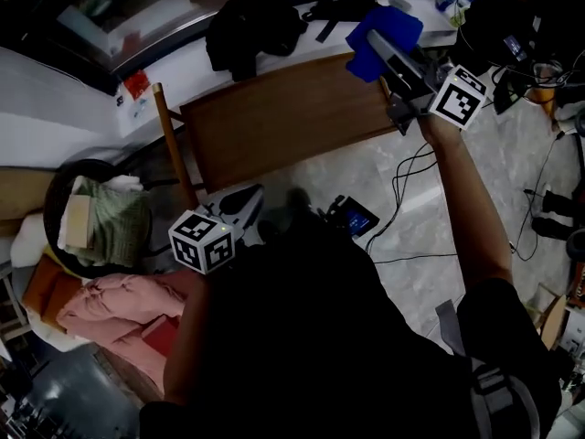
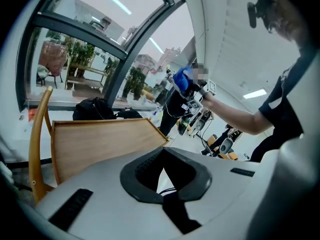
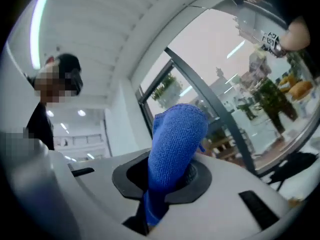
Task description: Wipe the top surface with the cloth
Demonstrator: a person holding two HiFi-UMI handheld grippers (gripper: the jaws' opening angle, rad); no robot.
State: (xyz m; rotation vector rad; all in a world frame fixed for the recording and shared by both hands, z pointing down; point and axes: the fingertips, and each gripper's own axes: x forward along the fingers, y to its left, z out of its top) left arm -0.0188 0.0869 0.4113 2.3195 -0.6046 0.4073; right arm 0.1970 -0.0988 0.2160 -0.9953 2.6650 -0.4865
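Observation:
The blue cloth (image 1: 384, 27) is bunched and clamped in my right gripper (image 1: 382, 51), held up in the air past the far right corner of the wooden table top (image 1: 274, 122). In the right gripper view the cloth (image 3: 176, 149) sticks up out of the shut jaws towards windows and ceiling. My left gripper (image 1: 249, 198) hangs low at the table's near edge, close to my body. Its jaws are shut with nothing in them (image 2: 165, 181). The left gripper view shows the table top (image 2: 100, 139) and, beyond it, the raised cloth (image 2: 181, 78).
A wooden chair back (image 1: 169, 135) stands at the table's left end. A black bag (image 1: 251, 26) lies on the white ledge behind. A dark basket (image 1: 62, 176) of laundry and a pink garment (image 1: 119, 305) sit at the left. Cables (image 1: 411, 176) and a small device (image 1: 355, 218) lie on the floor.

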